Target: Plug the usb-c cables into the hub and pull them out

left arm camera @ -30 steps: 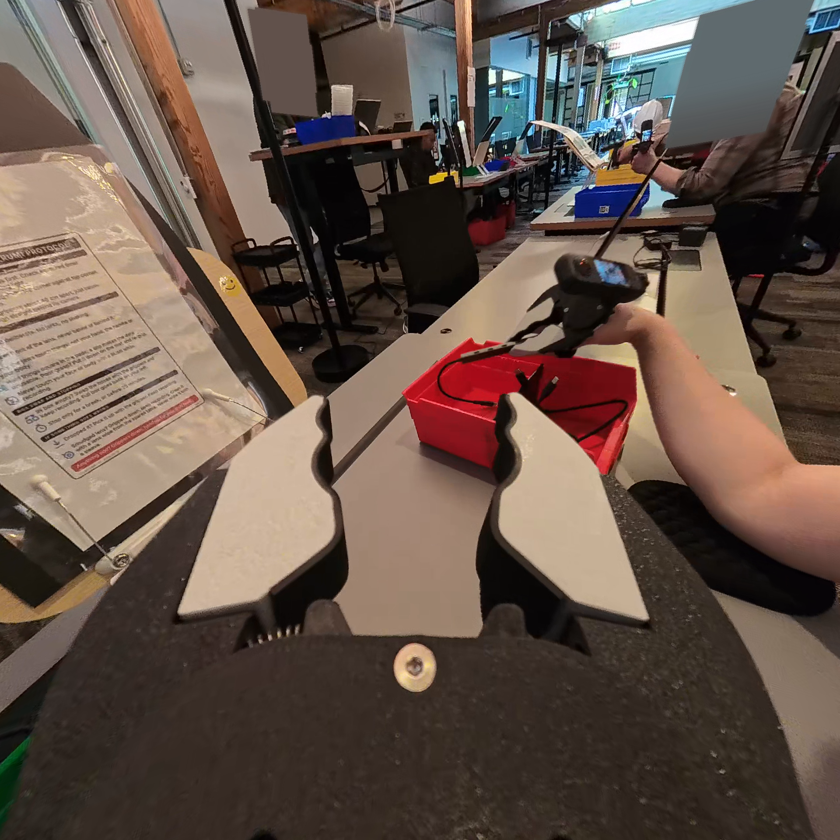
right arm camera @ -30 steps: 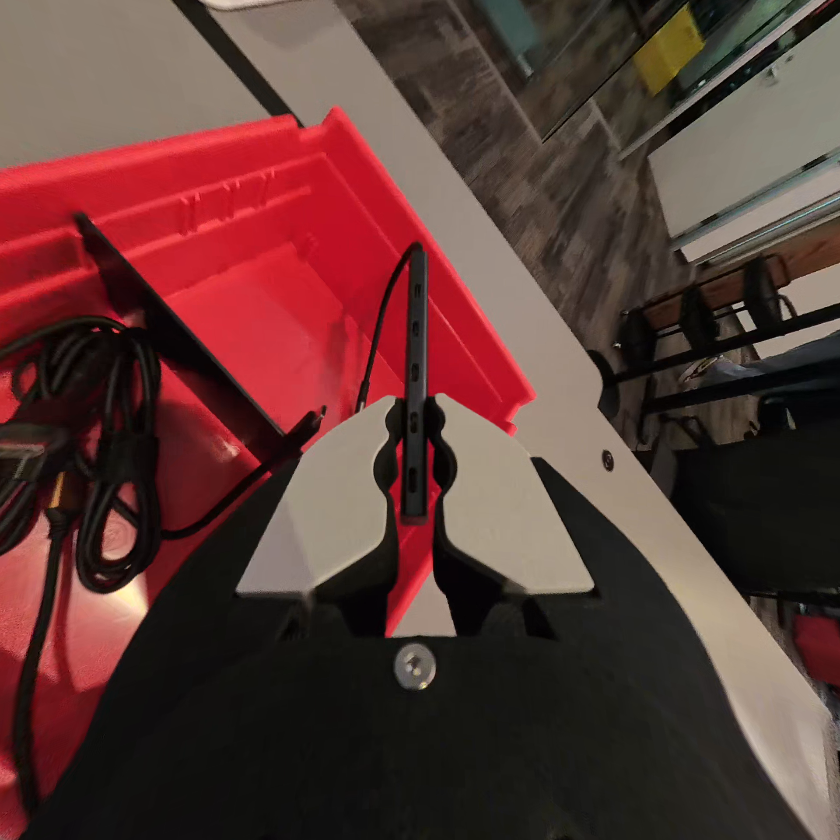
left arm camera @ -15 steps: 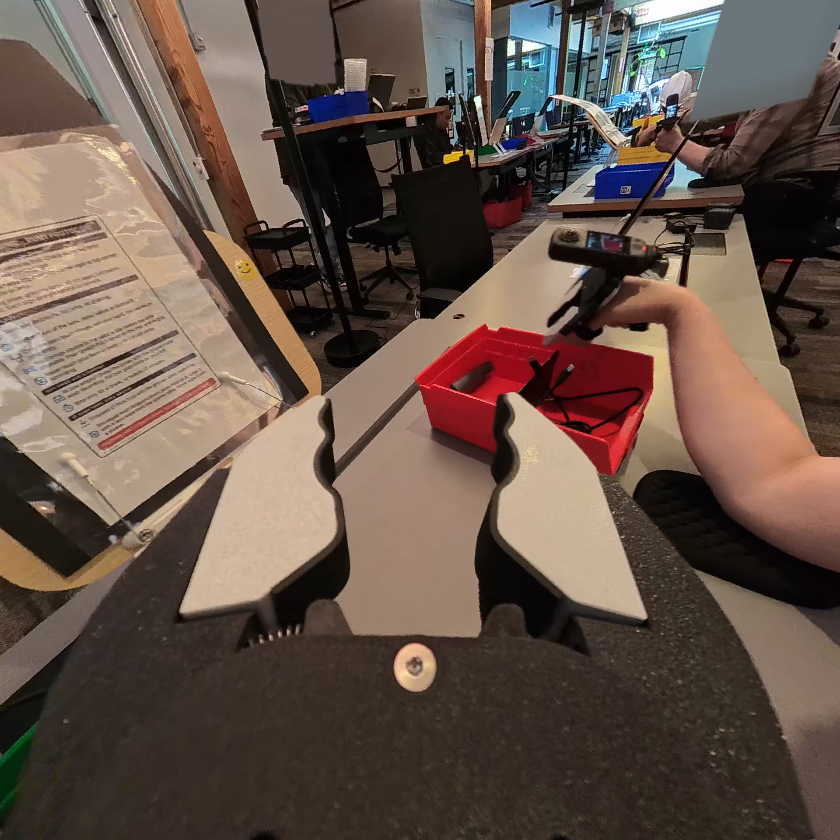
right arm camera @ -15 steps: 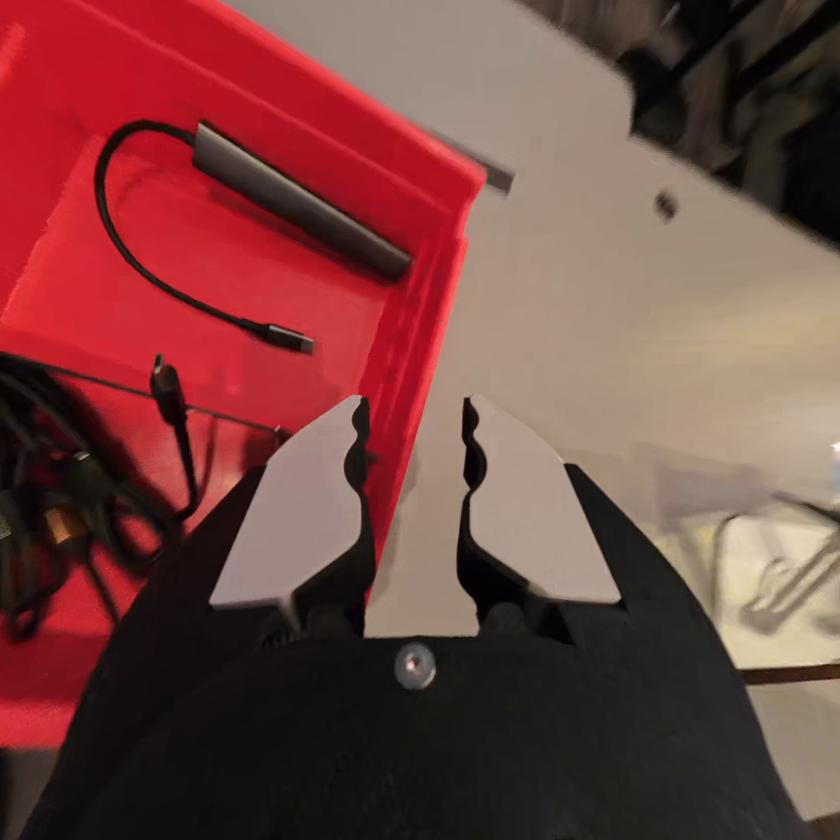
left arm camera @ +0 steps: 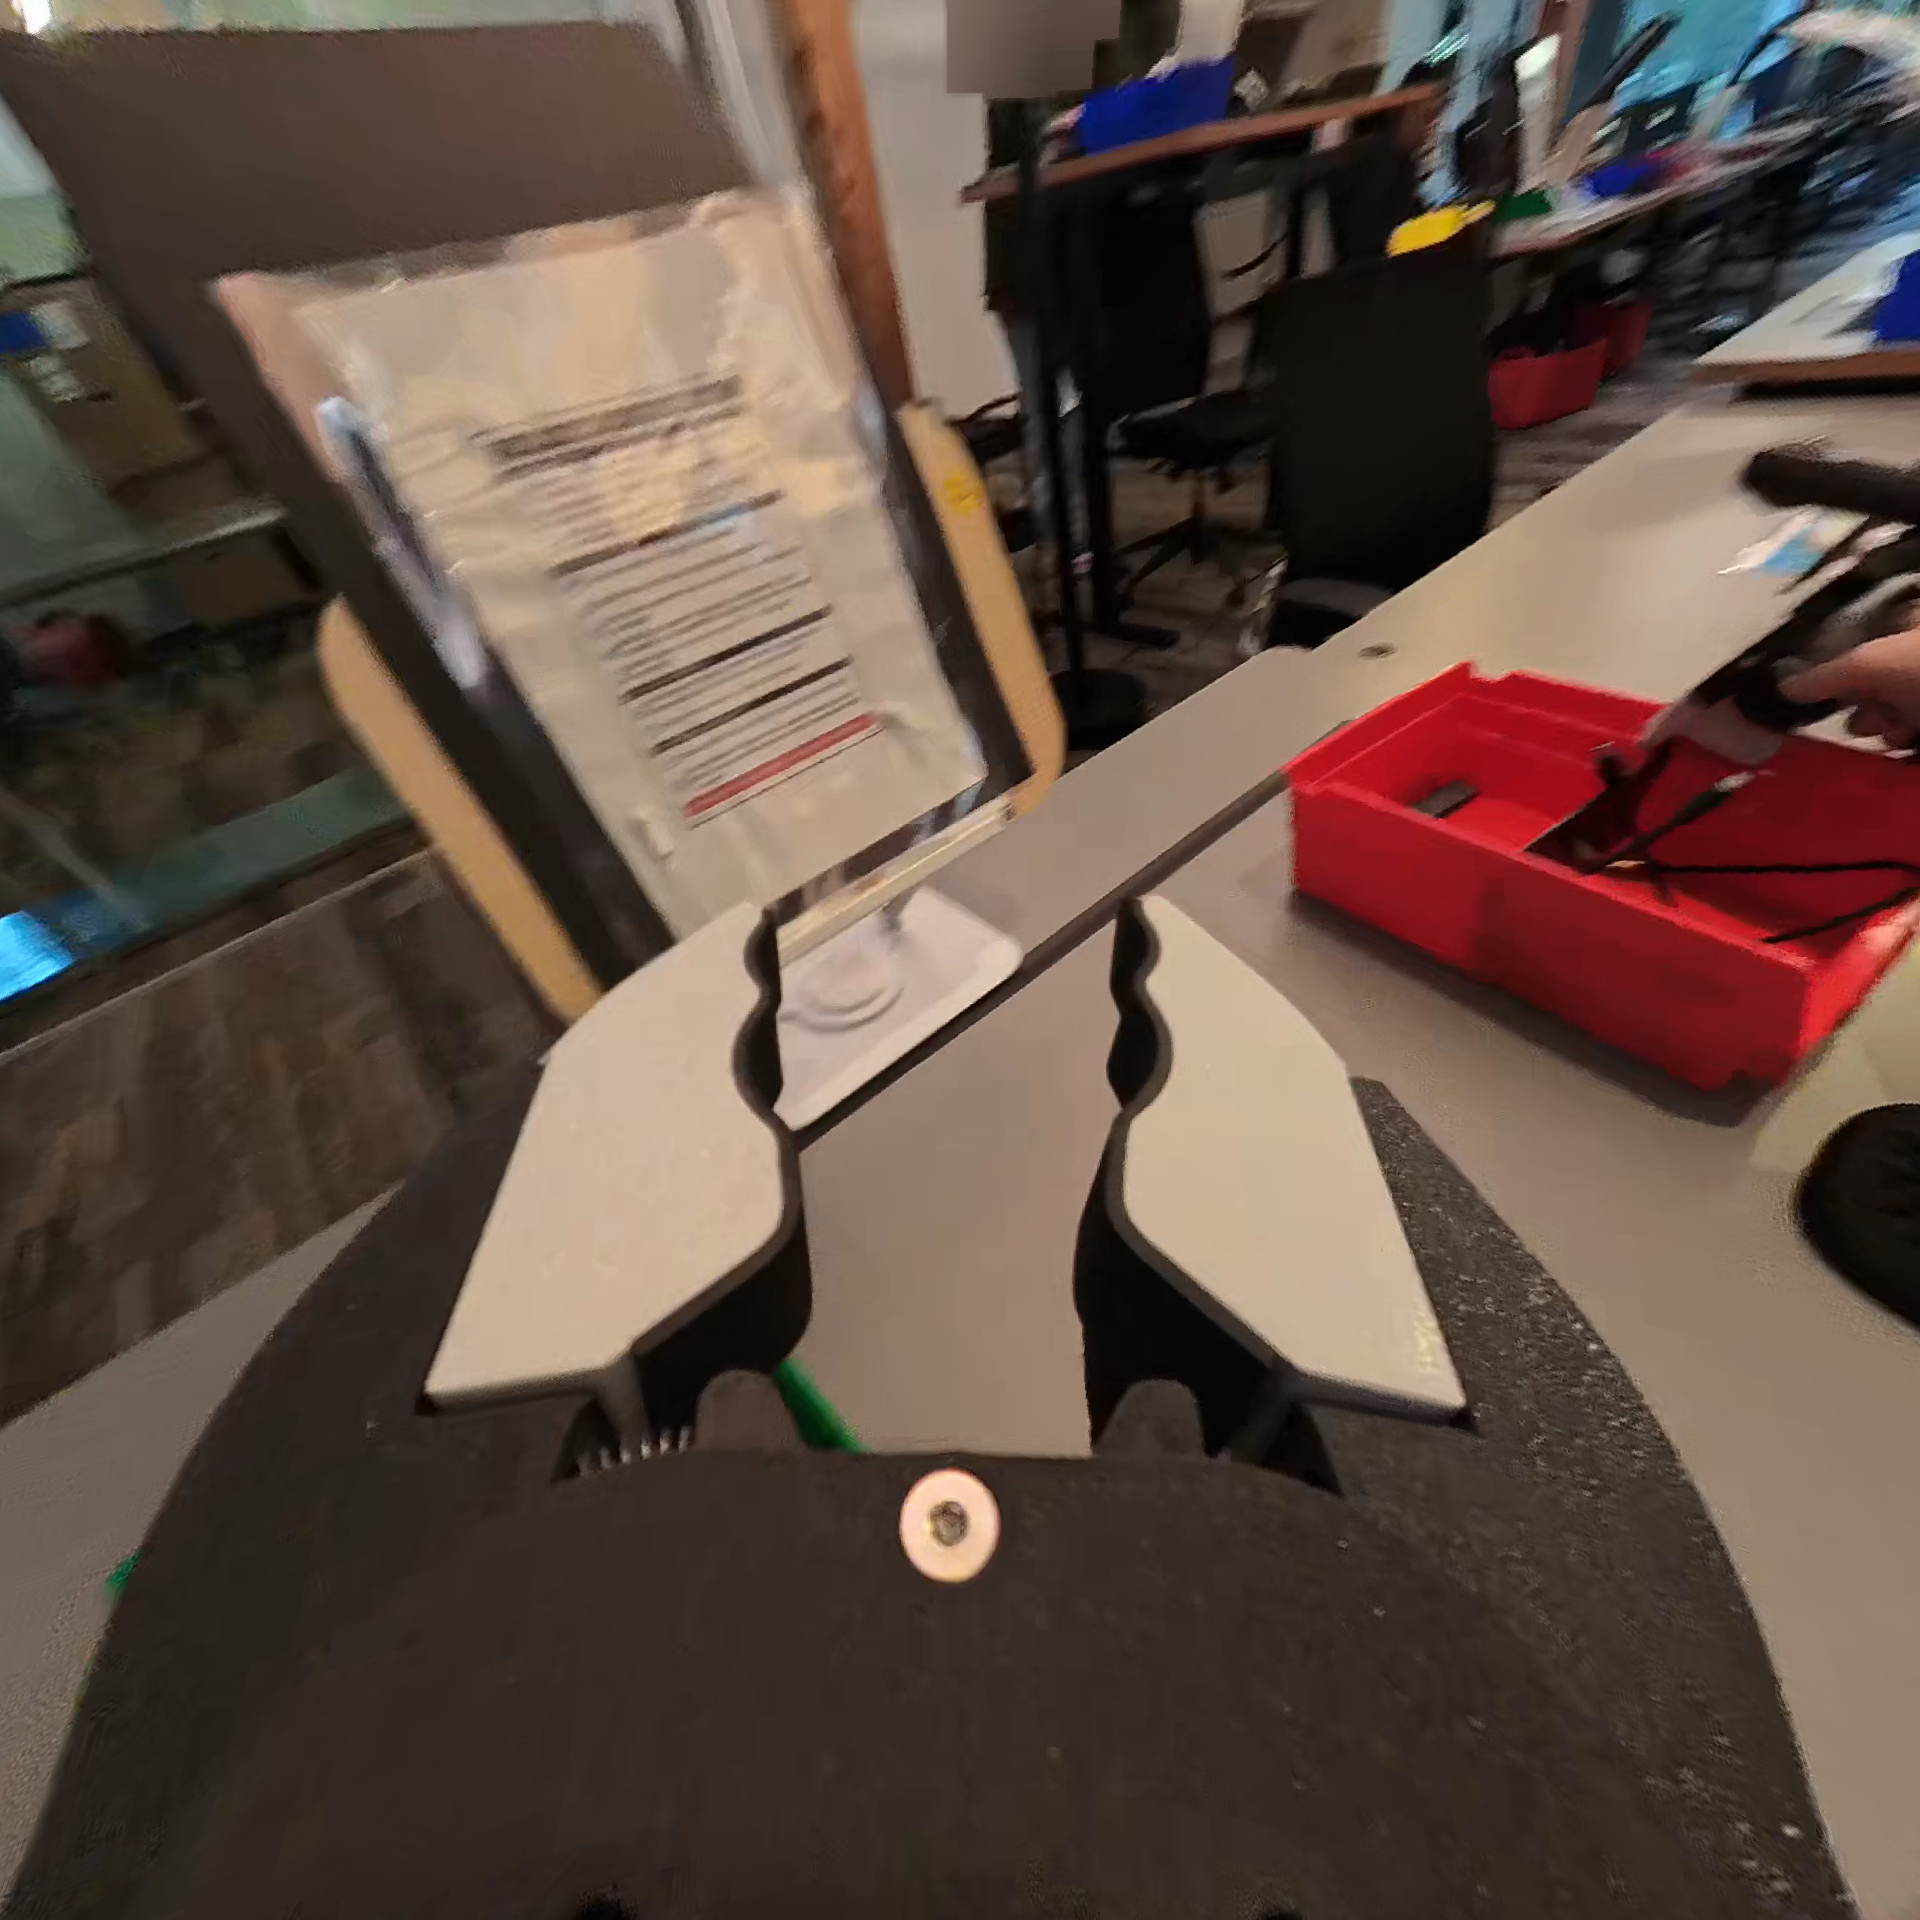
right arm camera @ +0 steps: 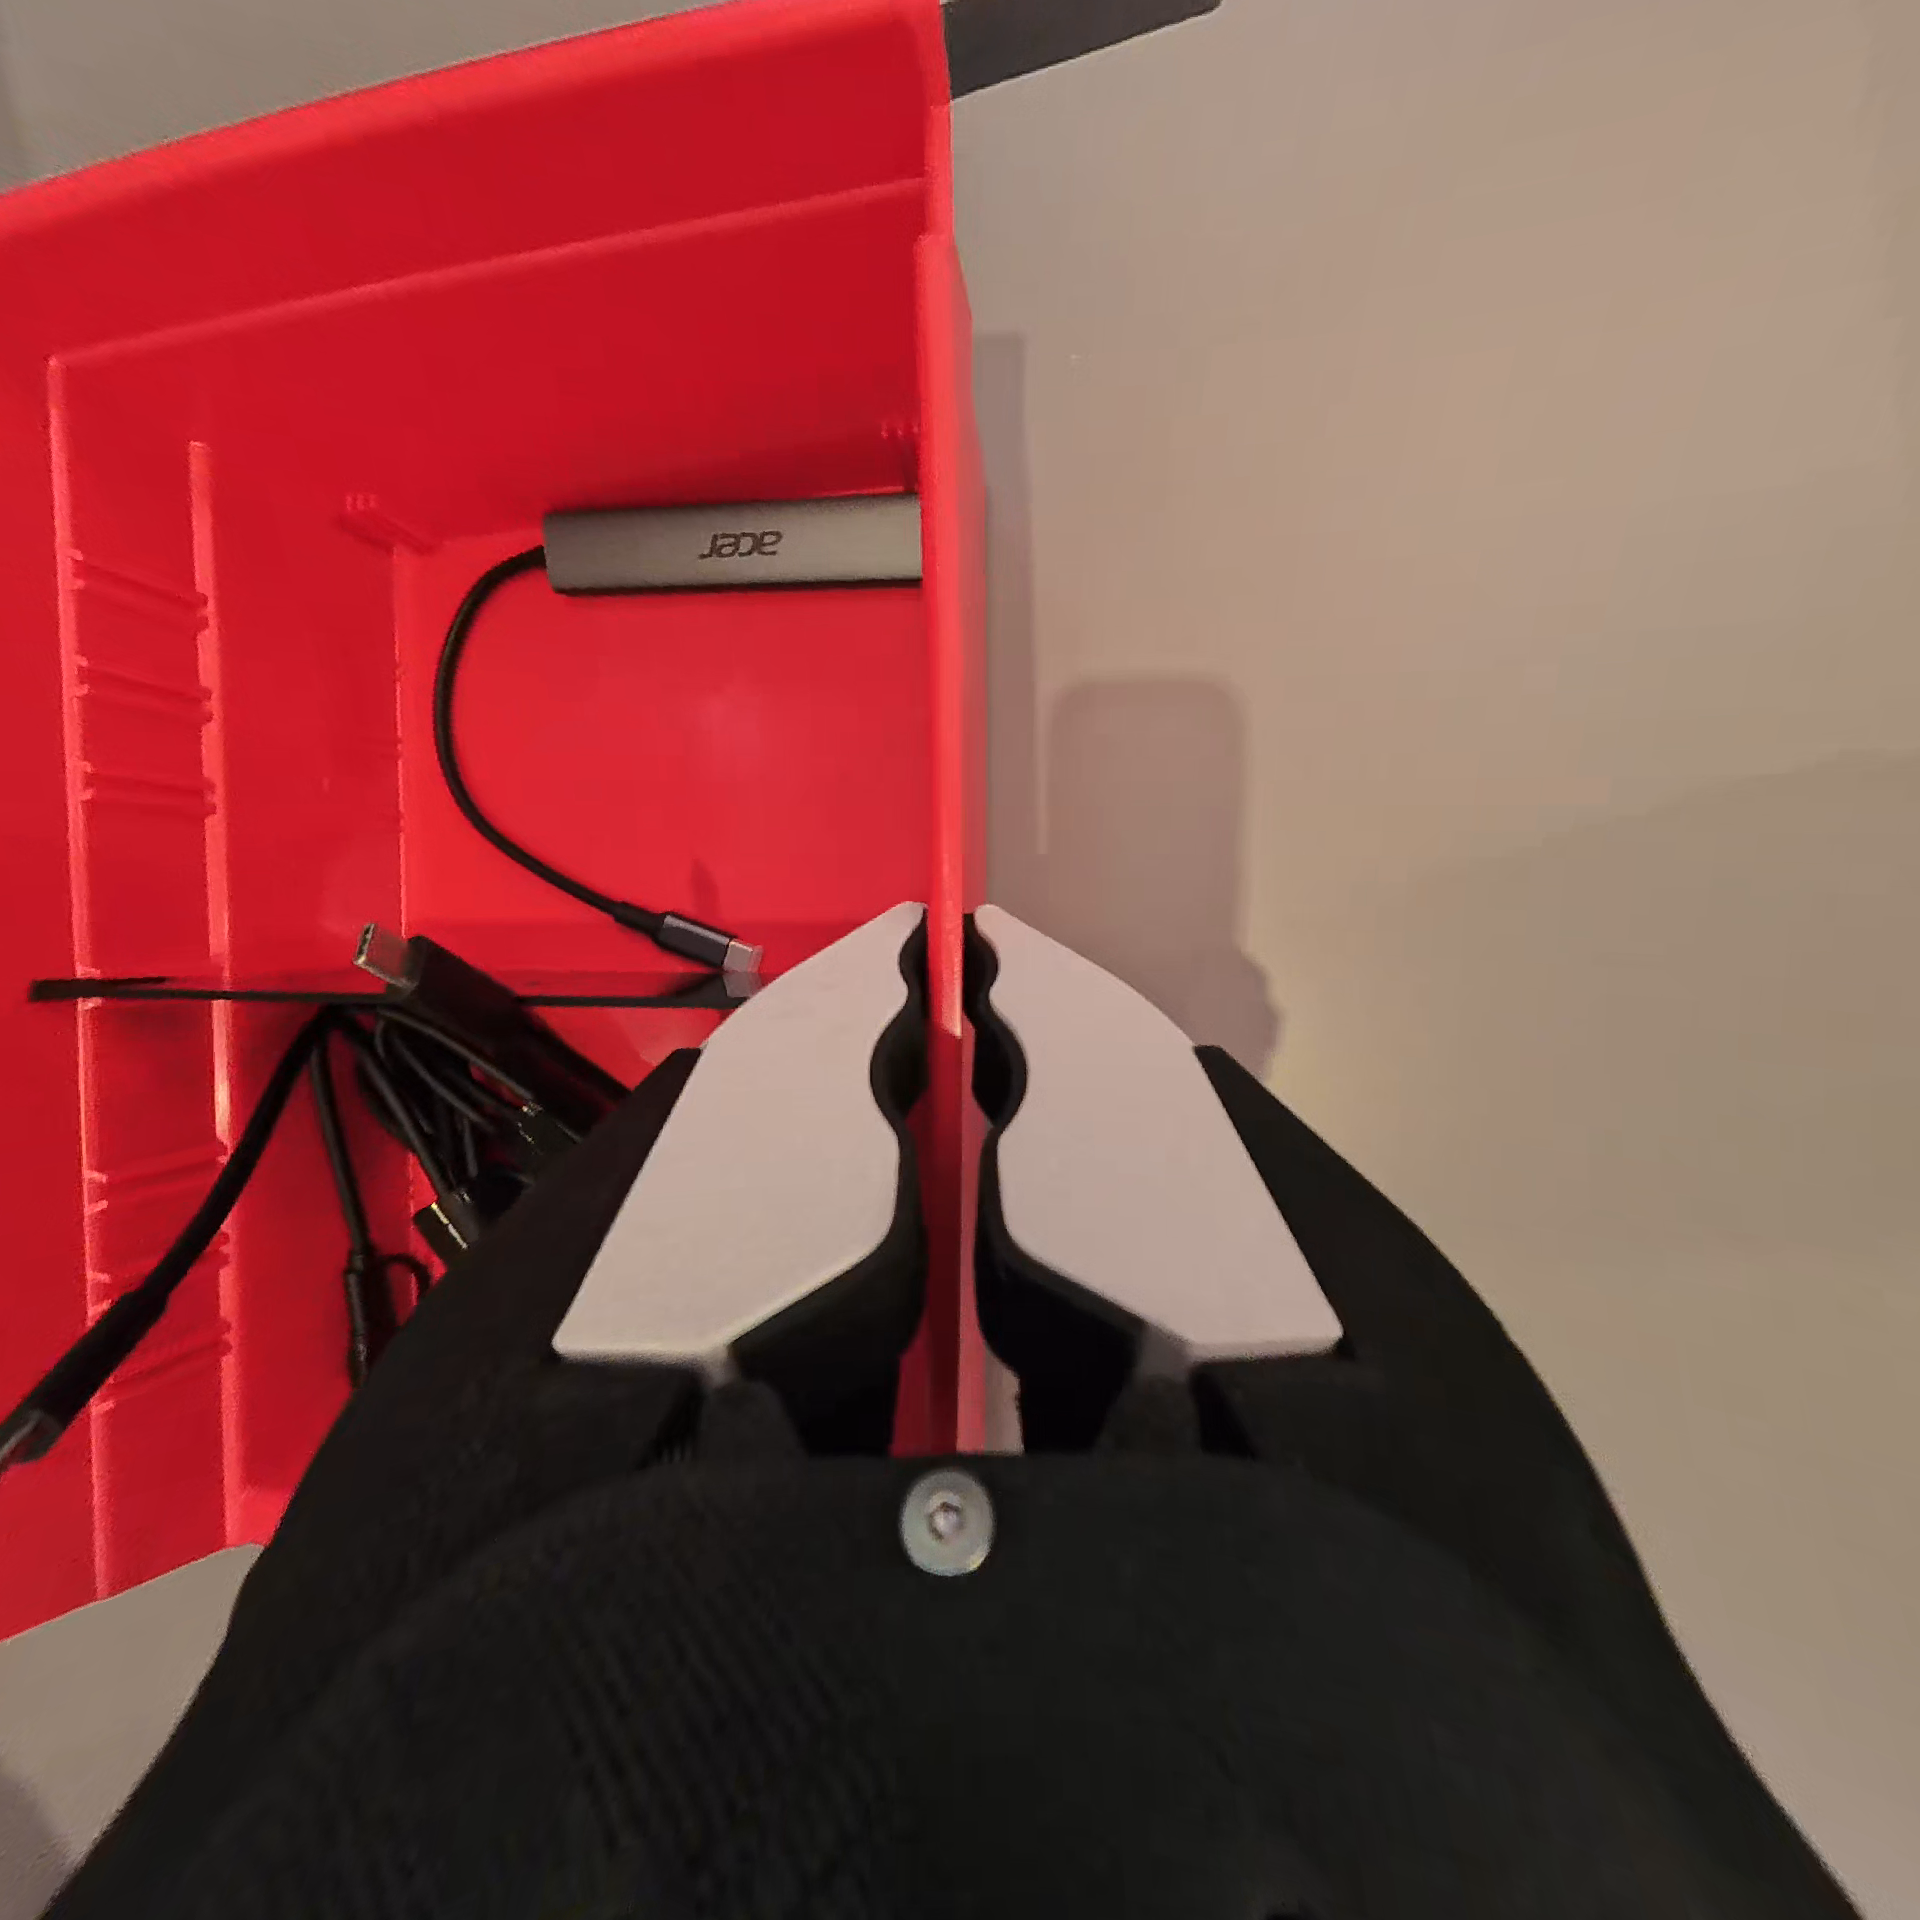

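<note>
Red bin (right arm camera: pixel 468 270): landmark. Hub (right arm camera: pixel 732 548) flat inside, against right wall, nothing plugged in. Cable bundle (right arm camera: pixel 416 1101) inside, behind black divider (right arm camera: pixel 187 990). Right gripper (right arm camera: pixel 945 971) pinching bin wall. Left gripper (left arm camera: pixel 940 997) spread, empty, well apart. Judgement: no cable connected now.

Left wrist view: heavy motion blur across bkgd and upper frame; the plastic-covered sheet (left arm camera: pixel 665 540) at upper left is smeared, w/ glare on the plastic. Only the left tongs (left arm camera: pixel 940 987) are sharp. Wide-angle bending at edges. Right wrist view: sharper, warm dim light, desk (right arm camera: pixel 1507 520) shaded w/ soft shadows centre right; red bin (right arm camera: pixel 312 312) glows saturated; slight blur at frame edges.
</note>
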